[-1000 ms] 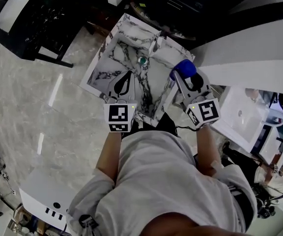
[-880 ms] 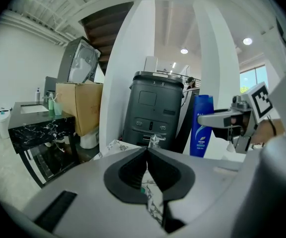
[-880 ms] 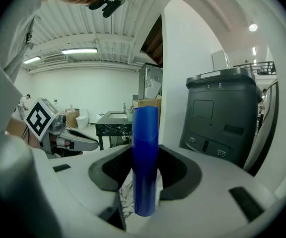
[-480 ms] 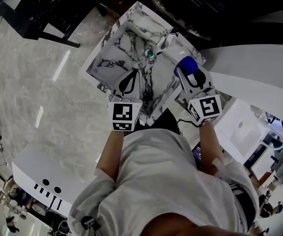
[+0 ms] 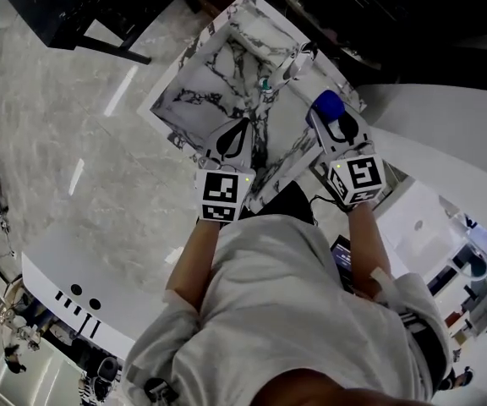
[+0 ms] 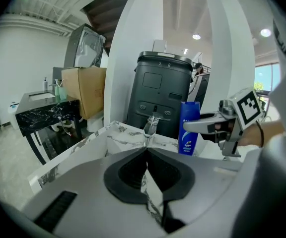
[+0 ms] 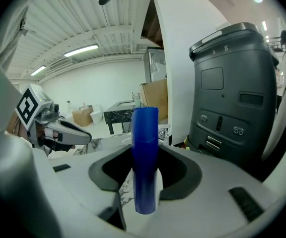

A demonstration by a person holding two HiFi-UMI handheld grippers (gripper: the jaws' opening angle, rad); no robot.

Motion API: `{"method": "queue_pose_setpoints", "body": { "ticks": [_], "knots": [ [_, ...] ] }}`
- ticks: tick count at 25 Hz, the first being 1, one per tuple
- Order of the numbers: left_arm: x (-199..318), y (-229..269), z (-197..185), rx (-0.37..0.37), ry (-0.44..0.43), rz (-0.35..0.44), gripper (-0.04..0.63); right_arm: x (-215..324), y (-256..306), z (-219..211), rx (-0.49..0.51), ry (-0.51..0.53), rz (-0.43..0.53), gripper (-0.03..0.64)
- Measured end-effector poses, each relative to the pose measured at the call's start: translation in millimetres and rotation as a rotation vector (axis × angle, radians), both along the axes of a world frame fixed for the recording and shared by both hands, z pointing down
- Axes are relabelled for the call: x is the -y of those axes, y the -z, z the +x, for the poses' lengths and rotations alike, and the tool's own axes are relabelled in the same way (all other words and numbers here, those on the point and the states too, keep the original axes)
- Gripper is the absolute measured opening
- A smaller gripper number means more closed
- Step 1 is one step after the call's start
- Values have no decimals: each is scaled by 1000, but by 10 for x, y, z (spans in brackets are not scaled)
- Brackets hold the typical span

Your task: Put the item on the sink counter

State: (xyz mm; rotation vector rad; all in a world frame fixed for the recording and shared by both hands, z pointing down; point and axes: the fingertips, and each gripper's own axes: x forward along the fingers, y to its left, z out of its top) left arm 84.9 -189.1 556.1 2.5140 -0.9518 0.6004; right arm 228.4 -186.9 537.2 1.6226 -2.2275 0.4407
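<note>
1. Two grippers hang over a marble sink (image 5: 199,85), which the person faces from its near edge.
2. The right gripper (image 5: 338,130) is clenched on a blue bottle (image 5: 326,106), its jaws grasping the bottle's body from both sides.
3. The bottle stands upright at the sink's right edge, close to the far right corner and just beside the faucet (image 5: 291,68). I cannot tell whether its base touches the rim.
4. The left gripper (image 5: 243,127) is clenched on nothing, with its jaw tips together. It hangs over the sink's near edge, well apart from the bottle.
5. A drain (image 5: 265,84) sits in the basin near the faucet.
6. A dark unit (image 6: 162,90) stands behind the sink's far edge.
</note>
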Motion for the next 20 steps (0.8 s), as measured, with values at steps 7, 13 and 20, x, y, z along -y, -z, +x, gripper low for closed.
{"method": "queue_pose_setpoints", "body": {
  "ticks": [7,13,20],
  "knots": [
    [-62,-61,176,6,13,-21,11,60,-83,35,13,45,-5,152],
    [-96,-112,259,9,33,-39,11,90,-186,132,19,57,-21,150],
    [-50,-151,374,-7,65,-50,9,147,-241,231,8,84,-28,150]
  ]
}}
